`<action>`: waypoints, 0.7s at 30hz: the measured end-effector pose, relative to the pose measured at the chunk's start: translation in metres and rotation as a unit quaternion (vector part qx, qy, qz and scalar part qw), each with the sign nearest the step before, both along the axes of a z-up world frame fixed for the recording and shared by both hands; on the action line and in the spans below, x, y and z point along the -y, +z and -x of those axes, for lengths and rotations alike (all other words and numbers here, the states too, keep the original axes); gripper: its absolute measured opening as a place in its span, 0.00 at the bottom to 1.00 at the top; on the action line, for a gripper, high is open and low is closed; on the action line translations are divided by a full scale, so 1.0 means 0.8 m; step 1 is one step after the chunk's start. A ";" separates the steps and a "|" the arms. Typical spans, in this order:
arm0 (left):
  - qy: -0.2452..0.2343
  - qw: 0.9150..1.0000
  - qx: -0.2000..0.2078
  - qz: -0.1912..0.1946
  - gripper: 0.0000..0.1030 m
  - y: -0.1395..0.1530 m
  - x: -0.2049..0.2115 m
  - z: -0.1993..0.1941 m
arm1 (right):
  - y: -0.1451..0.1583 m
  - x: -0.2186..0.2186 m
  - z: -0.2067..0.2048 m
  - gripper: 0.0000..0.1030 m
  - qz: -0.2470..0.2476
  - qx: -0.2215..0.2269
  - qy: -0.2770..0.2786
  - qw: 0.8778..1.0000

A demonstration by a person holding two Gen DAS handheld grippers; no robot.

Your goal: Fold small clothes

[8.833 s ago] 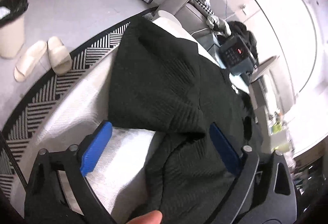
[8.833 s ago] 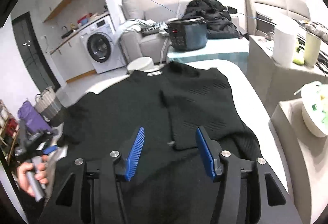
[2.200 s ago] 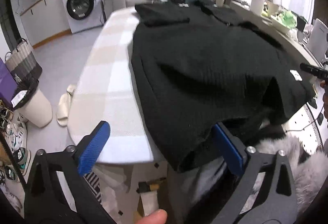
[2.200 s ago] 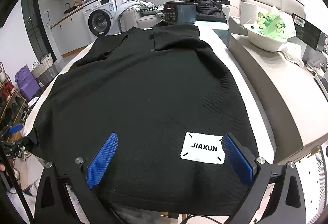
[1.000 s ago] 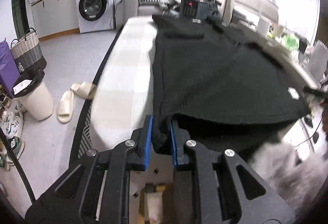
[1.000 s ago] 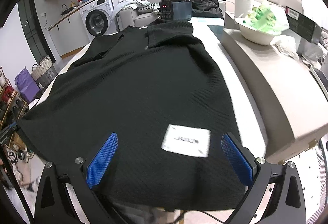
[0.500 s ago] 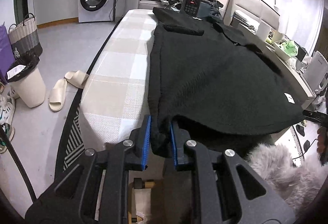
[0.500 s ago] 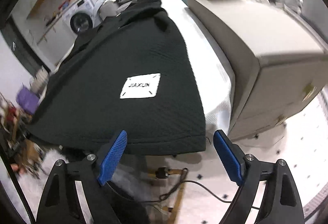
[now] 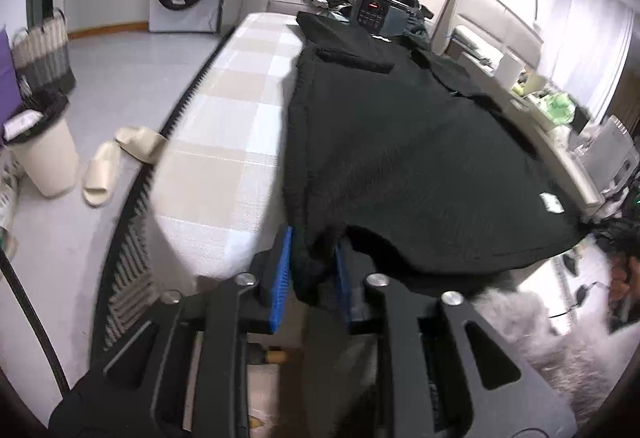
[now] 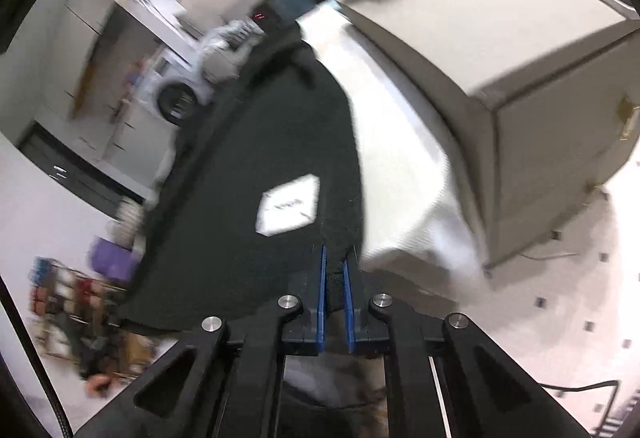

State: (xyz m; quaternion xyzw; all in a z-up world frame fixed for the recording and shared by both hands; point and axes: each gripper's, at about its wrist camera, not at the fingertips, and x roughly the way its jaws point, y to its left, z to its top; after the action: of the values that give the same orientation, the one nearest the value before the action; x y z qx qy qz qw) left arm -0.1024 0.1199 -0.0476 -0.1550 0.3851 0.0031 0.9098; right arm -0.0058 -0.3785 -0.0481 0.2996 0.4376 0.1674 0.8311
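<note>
Now both grippers pinch the near hem of the black top (image 9: 400, 141), one at each corner: the left gripper (image 9: 311, 270) has its blue pads narrowed onto a thick bunch of cloth, and the right gripper (image 10: 334, 302) is clamped on a thinner strip just below the white label (image 10: 289, 204). The top lies spread along the table (image 9: 240, 105), its far end by the cooker (image 9: 374, 11), its near hem hanging off the table's end. Likely the next move is to carry the hem toward the cooker for a crosswise fold — and the risk lies in the uneven grips. The right bite looks shallow, so the knit could slip out under tension; the left bundle may hold more than one layer and drag a crease along. A lopsided lift would skew the fold. The fabric is a heavy, ribbed, matte knit that sags between the corners; the tablecloth is pale, checked and finely woven.
</note>
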 end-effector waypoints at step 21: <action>-0.004 0.981 -0.085 0.174 0.65 -0.022 -0.019 -0.069 | -0.030 0.006 -0.029 0.42 -0.058 -0.013 0.018 0.998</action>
State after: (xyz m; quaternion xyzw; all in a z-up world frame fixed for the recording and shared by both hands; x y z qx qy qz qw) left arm -0.0475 0.1349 -0.0655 -0.3086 0.4565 -0.0543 0.8327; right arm 0.0174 -0.3830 -0.0719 0.3415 0.4431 0.2032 0.8036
